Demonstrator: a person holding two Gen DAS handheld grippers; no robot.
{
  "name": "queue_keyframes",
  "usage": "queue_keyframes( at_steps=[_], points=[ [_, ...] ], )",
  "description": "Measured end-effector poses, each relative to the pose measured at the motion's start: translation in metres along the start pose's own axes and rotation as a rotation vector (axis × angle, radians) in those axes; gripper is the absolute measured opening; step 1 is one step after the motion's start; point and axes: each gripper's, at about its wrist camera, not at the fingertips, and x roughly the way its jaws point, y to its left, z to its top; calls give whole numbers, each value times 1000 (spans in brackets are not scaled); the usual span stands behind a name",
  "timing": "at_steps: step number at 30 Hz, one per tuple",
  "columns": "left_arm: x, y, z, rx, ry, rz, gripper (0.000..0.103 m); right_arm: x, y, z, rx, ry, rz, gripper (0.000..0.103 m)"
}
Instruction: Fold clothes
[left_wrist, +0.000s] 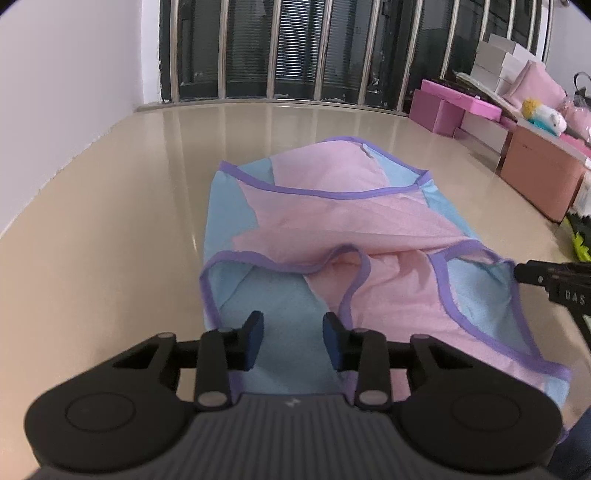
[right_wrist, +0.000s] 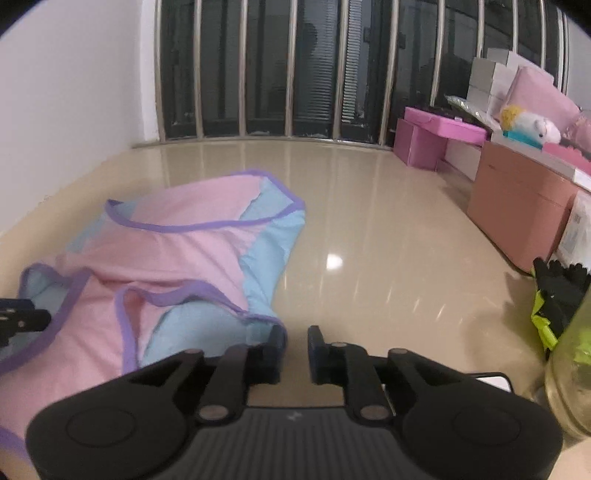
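Observation:
A pink and light-blue sleeveless garment (left_wrist: 332, 229) with purple trim lies rumpled on the beige table; it also shows in the right wrist view (right_wrist: 177, 251). My left gripper (left_wrist: 293, 341) is open and empty, its fingers just above the garment's near blue shoulder. My right gripper (right_wrist: 295, 350) is open and empty, its left finger (right_wrist: 275, 350) at the garment's near blue corner, the right finger over bare table. The right gripper's tip shows in the left wrist view (left_wrist: 524, 275) at the garment's right armhole edge. The left gripper's tip shows in the right wrist view (right_wrist: 26, 319).
The glossy beige table (right_wrist: 369, 229) runs to a barred window at the back. Pink boxes (right_wrist: 428, 144), a salmon box (right_wrist: 517, 206) and a plush toy (right_wrist: 532, 127) stand at the right. A yellow-green and black item (right_wrist: 554, 302) and a clear bottle (right_wrist: 572, 369) stand near right.

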Motion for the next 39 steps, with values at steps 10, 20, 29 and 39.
queue_keyframes(
  at_steps=[10,20,29,39],
  points=[
    [-8,-1,-9,41,-2,15,38,-34,12,-19,-5,74,169,28],
    [-17,12,-12,16,-16,22,39,-35,-5,-29,53,85,65,6],
    [-21,26,-7,-13,-10,109,35,-21,10,-16,7,69,119,12],
    [-12,35,-11,-64,-45,139,2,-8,-1,-20,49,70,69,0]
  ],
)
